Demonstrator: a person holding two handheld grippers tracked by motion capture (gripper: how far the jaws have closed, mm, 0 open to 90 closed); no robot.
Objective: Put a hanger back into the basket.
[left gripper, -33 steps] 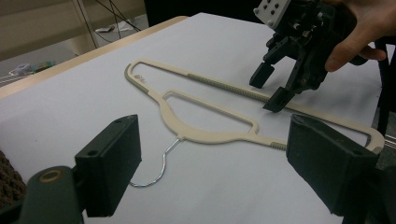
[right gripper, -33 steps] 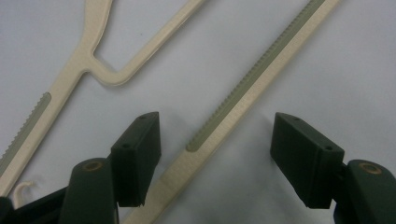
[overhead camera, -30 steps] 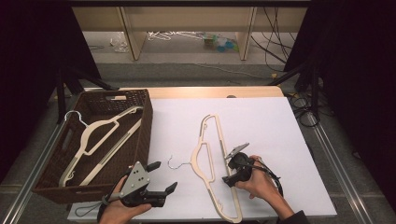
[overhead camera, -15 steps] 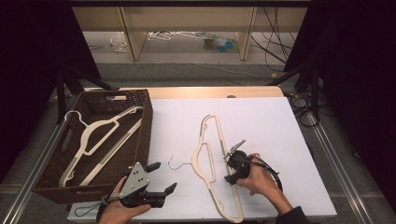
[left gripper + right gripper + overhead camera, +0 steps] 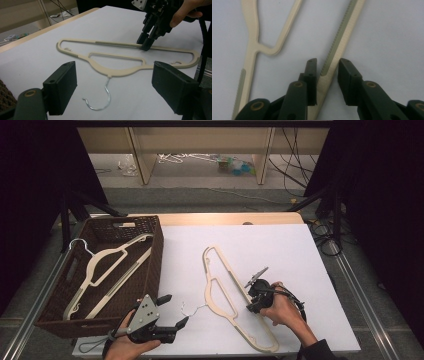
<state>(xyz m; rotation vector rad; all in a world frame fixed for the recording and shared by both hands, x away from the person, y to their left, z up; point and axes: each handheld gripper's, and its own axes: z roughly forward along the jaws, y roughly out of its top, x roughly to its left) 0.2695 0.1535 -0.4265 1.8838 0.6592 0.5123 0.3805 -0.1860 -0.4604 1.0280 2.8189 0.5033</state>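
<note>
Two claws: right claw (image 5: pixel 325 66) just closing around hanger bar (image 5: pixel 342 35), left claw (image 5: pixel 113 75) wide.

Two cream hangers are counted: one hanger (image 5: pixel 227 295) is laid beside the wicker basket (image 5: pixel 152 255), one hanger (image 5: pixel 102 270) inside it. Two grippers are seen near the basket.

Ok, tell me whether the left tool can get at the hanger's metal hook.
Probably yes: the left tool is open, the metal hook lies on bare table just ahead, and nothing lies between.
</note>
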